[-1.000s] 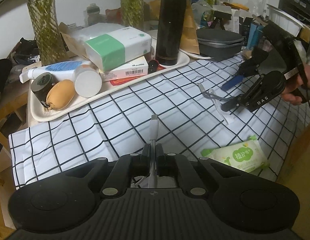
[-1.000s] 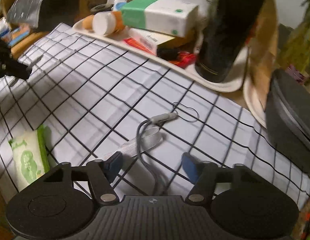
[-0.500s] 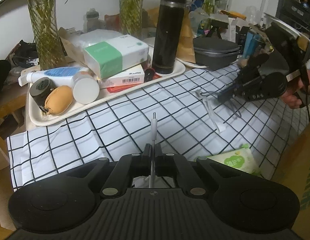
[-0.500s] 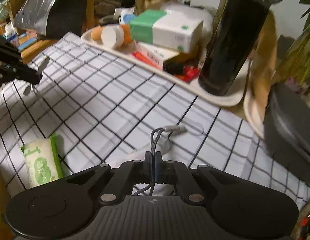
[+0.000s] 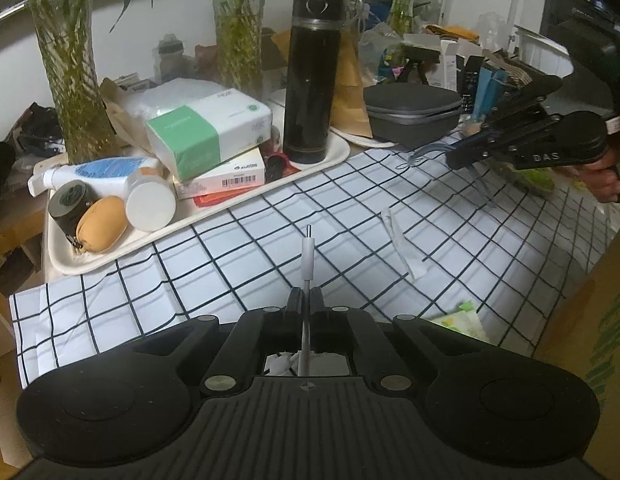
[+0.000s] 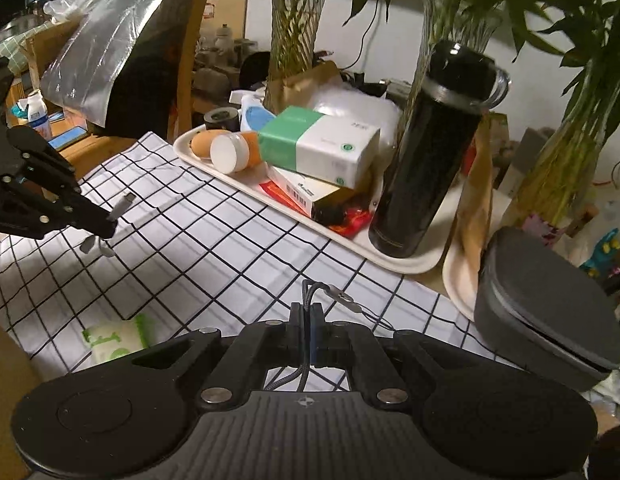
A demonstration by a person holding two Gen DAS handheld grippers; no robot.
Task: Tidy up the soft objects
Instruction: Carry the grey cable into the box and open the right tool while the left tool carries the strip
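In the left wrist view my left gripper is shut on a thin white cable end whose plug sticks up past the fingertips. My right gripper is shut on a grey braided cable above the checked cloth, its connector and thin wire loop hanging just ahead. From the left wrist view the right gripper is at the far right, held by a hand. The left gripper appears at the left of the right wrist view. A white strap lies on the cloth.
A cream tray at the back holds a green-and-white tissue pack, a black flask, boxes and jars. A grey case sits beside it. A green wipes pack lies near the front edge, next to a cardboard box.
My right gripper went from open over the grey cable to shut on it, then rose, lifting the cable off the cloth. The left gripper kept its hold and drifted up slightly.
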